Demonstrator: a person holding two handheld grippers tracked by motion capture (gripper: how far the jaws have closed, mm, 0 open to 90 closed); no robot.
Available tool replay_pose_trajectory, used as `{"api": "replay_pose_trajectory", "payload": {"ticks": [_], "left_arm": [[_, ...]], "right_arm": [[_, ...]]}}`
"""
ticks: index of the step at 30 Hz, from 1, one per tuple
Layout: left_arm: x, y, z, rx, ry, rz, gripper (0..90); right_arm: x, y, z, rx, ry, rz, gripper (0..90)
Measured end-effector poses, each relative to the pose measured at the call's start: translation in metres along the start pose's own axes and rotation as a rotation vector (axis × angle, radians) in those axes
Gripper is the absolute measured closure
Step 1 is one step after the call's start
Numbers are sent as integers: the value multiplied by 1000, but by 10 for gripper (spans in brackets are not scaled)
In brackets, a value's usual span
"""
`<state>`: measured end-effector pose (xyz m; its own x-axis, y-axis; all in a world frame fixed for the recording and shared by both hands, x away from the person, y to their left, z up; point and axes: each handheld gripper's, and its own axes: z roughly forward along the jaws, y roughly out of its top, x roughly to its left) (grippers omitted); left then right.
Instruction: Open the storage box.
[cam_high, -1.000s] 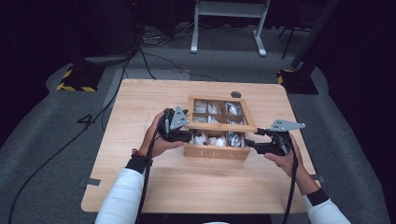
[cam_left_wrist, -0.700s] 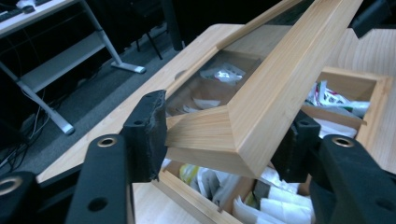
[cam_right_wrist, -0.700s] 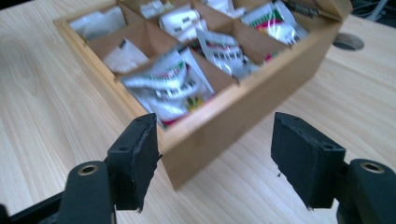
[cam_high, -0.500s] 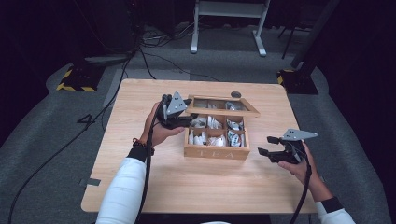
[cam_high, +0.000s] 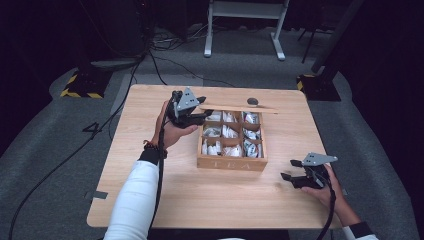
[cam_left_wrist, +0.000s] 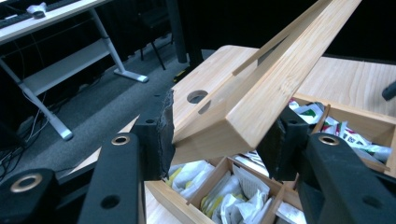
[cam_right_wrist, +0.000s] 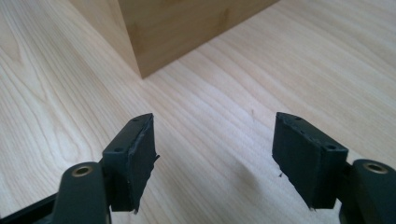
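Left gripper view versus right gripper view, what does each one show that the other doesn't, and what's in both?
The left gripper view shows the left gripper clamped on a corner of the raised wooden lid, with tea bags in the compartments below. The right gripper view shows the right gripper open, holding nothing, near an outer corner of the box. Both show that box and the wooden table.

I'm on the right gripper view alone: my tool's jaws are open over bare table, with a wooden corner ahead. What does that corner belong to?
Observer: It is a corner of a wooden box lettered TEA, split into compartments that hold white packets.
Operator: Is the box shut?
Observer: No. The left tool is clamped on one corner of the lid and holds it lifted above the box's far side.
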<state>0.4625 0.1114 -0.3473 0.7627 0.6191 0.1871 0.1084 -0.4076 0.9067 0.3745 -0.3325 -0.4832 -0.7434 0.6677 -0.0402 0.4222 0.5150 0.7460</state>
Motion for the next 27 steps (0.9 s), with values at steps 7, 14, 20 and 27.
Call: {"api": "replay_pose_trajectory", "payload": {"ticks": [7,14,20,27], "left_arm": [[8,6,3,-8,6,-15,539],[16,12,5,-11,0,-32,545],[22,16,7,-14,-2,-46,546],[29,20,11,-33,3,-76,546]], "right_arm": [[0,-7,6,-8,19,15,303],[3,-11,12,14,37,-6,295],[4,-11,15,12,52,-11,278],[3,-13,17,2,65,-10,228]]}}
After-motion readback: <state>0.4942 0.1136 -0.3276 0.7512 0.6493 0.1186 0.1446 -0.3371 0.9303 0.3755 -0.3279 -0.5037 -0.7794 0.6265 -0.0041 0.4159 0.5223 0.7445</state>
